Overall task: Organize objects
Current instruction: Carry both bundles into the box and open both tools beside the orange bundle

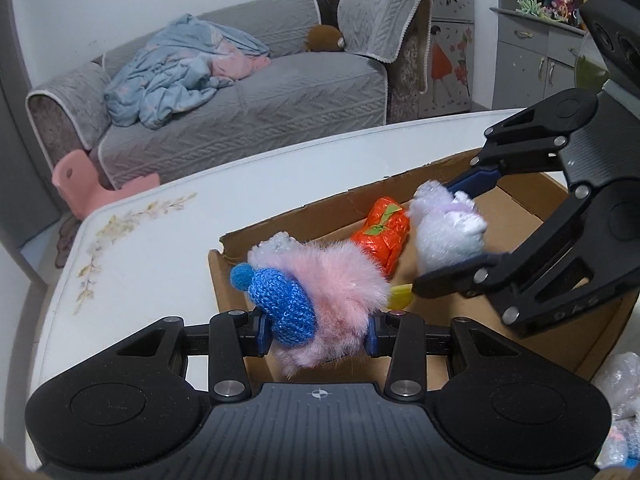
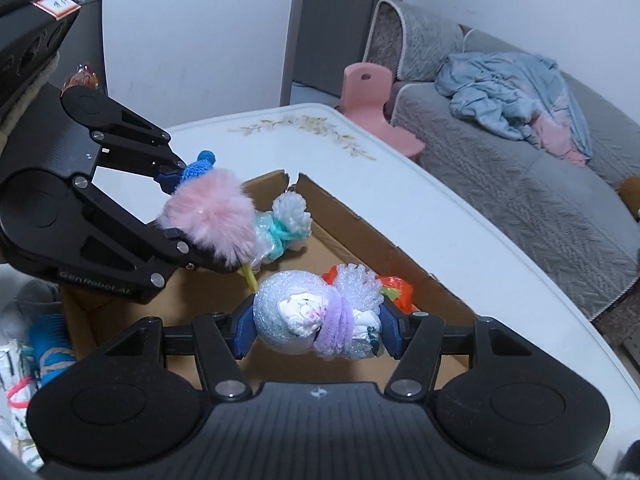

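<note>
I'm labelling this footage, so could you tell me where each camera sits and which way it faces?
Left wrist: on the left gripper, looking down over its pink fluffy toy into the cardboard box, sofa beyond; right gripper enters from the right.
Right wrist: on the right gripper, clamping a white-and-purple toy; left gripper at left.
Shared: box, both toys, orange packet, sofa.

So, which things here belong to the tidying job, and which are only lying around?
Part of the job:
- pink fluffy toy in left gripper
- white and purple toy in right gripper
- cardboard box
- orange packet

Just lying about:
- sofa
- blue blanket
- pink stool
</note>
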The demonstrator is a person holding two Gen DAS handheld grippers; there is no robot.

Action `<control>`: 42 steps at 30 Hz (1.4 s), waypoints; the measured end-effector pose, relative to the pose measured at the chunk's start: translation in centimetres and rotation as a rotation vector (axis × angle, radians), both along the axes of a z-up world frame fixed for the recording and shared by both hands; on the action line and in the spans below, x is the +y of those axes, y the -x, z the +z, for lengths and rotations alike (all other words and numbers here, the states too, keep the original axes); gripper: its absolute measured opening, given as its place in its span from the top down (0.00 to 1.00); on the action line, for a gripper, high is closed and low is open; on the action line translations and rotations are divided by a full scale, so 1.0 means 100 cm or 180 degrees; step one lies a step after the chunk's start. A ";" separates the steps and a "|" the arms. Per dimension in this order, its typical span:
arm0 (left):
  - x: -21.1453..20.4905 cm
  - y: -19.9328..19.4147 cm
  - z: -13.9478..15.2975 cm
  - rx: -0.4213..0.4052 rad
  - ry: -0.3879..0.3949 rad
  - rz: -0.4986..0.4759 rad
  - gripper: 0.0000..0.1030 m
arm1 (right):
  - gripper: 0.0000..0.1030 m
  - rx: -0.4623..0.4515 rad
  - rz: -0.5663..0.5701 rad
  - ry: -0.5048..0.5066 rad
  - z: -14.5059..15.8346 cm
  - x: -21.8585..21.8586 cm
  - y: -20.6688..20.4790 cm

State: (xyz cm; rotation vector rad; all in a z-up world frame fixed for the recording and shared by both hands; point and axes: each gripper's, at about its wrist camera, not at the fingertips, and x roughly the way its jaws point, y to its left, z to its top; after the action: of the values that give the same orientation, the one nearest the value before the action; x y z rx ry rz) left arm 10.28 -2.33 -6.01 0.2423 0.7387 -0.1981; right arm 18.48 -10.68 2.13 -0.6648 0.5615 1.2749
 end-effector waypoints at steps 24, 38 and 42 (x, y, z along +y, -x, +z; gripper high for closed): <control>0.008 -0.027 -0.019 0.0354 0.0147 0.0143 0.49 | 0.45 -0.0008 0.0244 0.0440 -0.025 0.030 -0.012; 0.009 -0.028 -0.010 0.0352 0.0174 0.0339 0.25 | 0.38 -0.0081 0.0485 0.0656 -0.022 0.035 -0.005; 0.006 -0.026 -0.007 0.0326 0.0168 0.0323 0.19 | 0.35 -0.0078 0.0453 0.0664 -0.022 0.033 -0.007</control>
State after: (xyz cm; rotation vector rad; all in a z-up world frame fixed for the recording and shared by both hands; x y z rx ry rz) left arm 12.87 -1.75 -6.67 0.1447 0.8440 -0.1342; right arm 19.21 -7.36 -0.07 -0.9061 0.6417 1.3499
